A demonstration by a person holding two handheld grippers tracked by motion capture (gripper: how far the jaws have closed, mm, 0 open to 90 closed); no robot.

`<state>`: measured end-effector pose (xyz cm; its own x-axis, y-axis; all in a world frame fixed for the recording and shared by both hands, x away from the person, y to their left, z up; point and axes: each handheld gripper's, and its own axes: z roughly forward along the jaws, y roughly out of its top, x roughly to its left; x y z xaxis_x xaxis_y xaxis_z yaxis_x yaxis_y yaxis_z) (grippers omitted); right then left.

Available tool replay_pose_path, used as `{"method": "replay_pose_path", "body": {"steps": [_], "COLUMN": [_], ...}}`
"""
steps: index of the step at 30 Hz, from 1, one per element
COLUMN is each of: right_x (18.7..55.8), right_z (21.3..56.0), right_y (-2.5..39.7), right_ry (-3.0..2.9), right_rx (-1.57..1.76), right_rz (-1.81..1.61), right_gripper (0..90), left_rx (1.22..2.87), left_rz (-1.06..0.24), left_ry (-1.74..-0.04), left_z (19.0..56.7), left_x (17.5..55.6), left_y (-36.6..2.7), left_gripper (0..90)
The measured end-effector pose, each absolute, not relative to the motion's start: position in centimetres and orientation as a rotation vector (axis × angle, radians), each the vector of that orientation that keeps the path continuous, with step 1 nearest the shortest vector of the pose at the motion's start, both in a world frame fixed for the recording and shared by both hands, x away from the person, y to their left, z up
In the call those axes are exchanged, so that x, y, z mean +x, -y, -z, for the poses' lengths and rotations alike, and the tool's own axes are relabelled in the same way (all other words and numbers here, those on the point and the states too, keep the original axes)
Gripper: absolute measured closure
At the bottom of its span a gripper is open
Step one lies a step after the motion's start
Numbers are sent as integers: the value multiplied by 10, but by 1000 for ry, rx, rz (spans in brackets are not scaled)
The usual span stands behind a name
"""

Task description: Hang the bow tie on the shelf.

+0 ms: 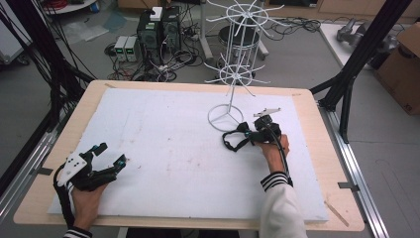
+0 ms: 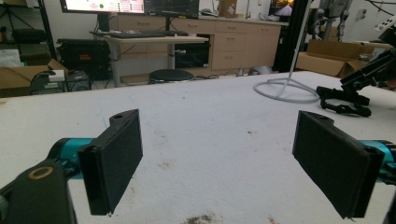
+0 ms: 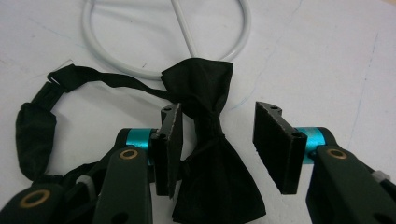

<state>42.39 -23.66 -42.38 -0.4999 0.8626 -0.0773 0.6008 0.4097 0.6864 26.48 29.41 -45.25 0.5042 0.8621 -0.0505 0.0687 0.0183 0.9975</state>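
A black bow tie [image 3: 210, 88] with a looped strap lies flat on the white sheet, just in front of the ring base [image 3: 93, 51] of a white wire rack [image 1: 233, 74]. My right gripper [image 3: 218, 112] is open, its jaws straddling the tie's knot, apart from the cloth on both sides. In the high view this right gripper [image 1: 246, 130] points left at the bow tie [image 1: 230, 141]. Near the table's front left, my left gripper [image 1: 111, 153] rests open with nothing between its jaws. In the left gripper view, the left gripper [image 2: 219, 119] faces the far-off bow tie [image 2: 345, 108].
The white foam sheet [image 1: 163, 148] covers most of the wooden table [image 1: 317, 163]. Black frame posts [image 1: 356, 64] stand at both far corners. Computers [image 1: 158, 29] and cables sit on the floor behind, and a cardboard box [image 1: 403, 64] is to the right.
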Motion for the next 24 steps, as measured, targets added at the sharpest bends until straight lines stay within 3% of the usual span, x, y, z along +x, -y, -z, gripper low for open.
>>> {"method": "replay_pose_path", "body": {"steps": [24], "right_x": [427], "right_z": [431], "right_y": [233], "right_ry": [-2271], "right_rx": [1291], "right_rz": [-827], "right_gripper": [741], "left_rx": [1429], "left_rz": [-752], "left_ry": [-871], "left_z": [453], "left_x": [265], "left_y": [-294], "left_gripper": [163]}}
